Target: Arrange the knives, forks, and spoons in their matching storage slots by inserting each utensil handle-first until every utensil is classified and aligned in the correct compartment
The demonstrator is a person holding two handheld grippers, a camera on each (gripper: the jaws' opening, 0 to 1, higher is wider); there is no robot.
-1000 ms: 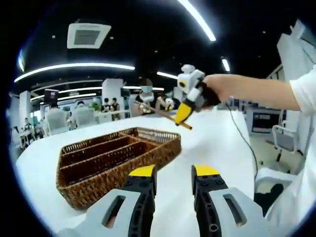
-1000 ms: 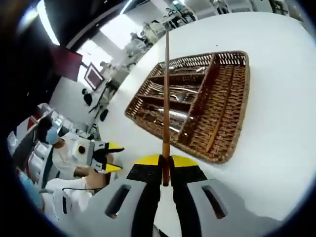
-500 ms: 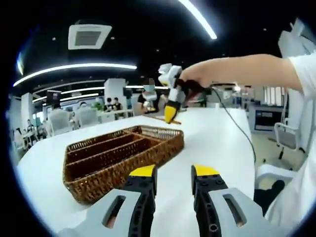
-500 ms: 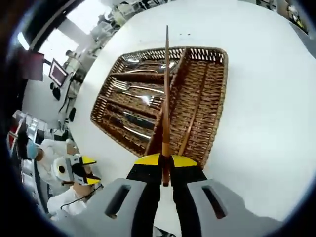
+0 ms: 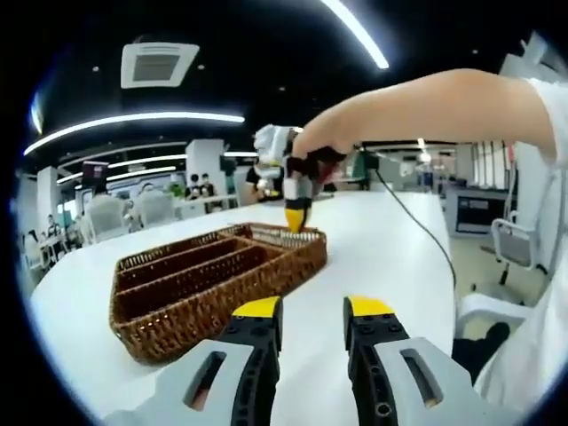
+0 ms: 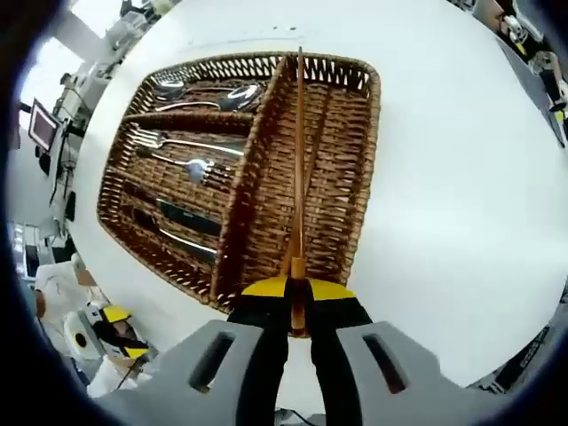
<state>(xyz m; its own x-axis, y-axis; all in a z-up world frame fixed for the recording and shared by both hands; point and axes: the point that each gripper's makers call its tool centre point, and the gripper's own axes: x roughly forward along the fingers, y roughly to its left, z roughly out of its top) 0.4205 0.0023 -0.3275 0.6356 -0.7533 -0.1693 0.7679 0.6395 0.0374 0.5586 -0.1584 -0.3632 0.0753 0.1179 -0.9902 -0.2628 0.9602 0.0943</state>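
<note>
In the right gripper view, the right gripper [image 6: 298, 293] rises from the bottom center with its jaws pinched on the thick end of a long wooden chopstick [image 6: 299, 160], which runs straight up the frame over the wicker tray [image 6: 371, 133]. The chopstick lies above the tray's long right compartment, where another wooden stick [image 6: 312, 164] already rests just beside its line. To the left, the tray's 3 crosswise compartments hold spoons [image 6: 206, 96] at the upper left, forks [image 6: 182, 155] in the middle, and knives [image 6: 185, 226] at the lower left. The tray sits on a white table [image 6: 461, 204]. In the left gripper view, the left gripper [image 5: 312, 312] fills the bottom center with its jaws a narrow gap apart and gripping nothing, low over the table in front of the tray [image 5: 213, 284]. Above the tray's far end, the right gripper [image 5: 294, 216] points down, carried by a person's hand [image 5: 321, 146] whose arm enters from the upper right.
</note>
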